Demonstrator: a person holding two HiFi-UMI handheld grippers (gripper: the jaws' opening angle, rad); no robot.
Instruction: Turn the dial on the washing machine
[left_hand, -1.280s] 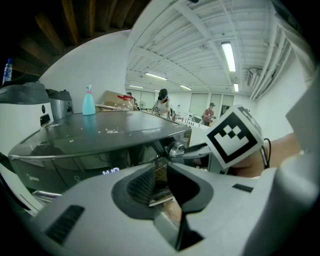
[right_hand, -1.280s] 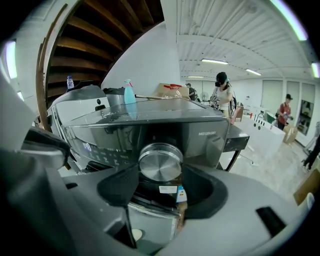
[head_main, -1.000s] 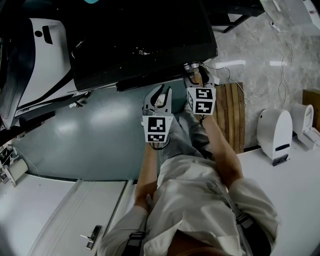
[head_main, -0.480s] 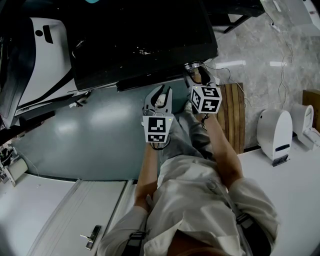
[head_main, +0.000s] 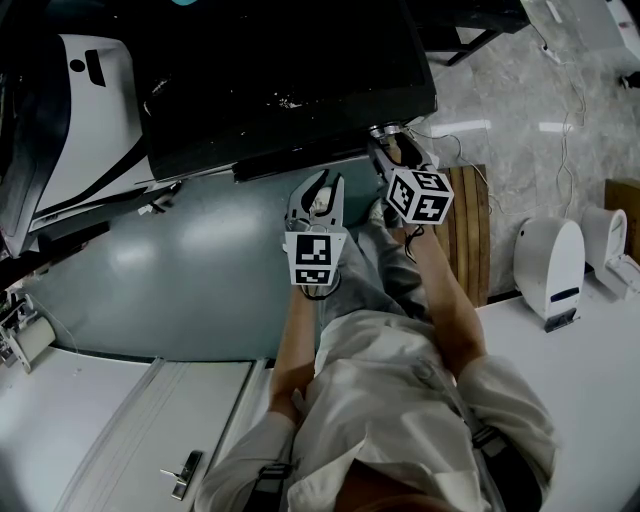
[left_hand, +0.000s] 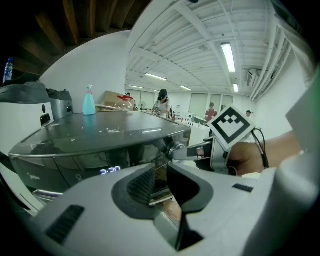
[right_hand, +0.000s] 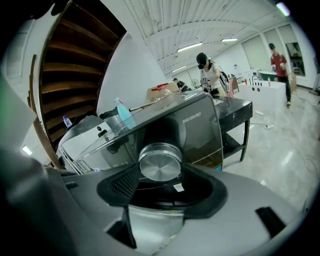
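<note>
The left gripper (left_hand: 159, 179) waits with its jaws apart and empty. The right gripper (right_hand: 161, 176) has its jaws clamped on the smooth metal dial (right_hand: 160, 160) at the washing machine's (right_hand: 200, 125) front corner. Too light a pinch could slip while twisting, leaving the dial unturned.

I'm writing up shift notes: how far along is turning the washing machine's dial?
Done: the right tool is at the dial and shut on it from both sides. In hand: the turn, as its marker cube has rolled since a second ago. Left: finishing the turn and letting go; the setting reached cannot be read. The left tool hangs apart, empty.
</note>
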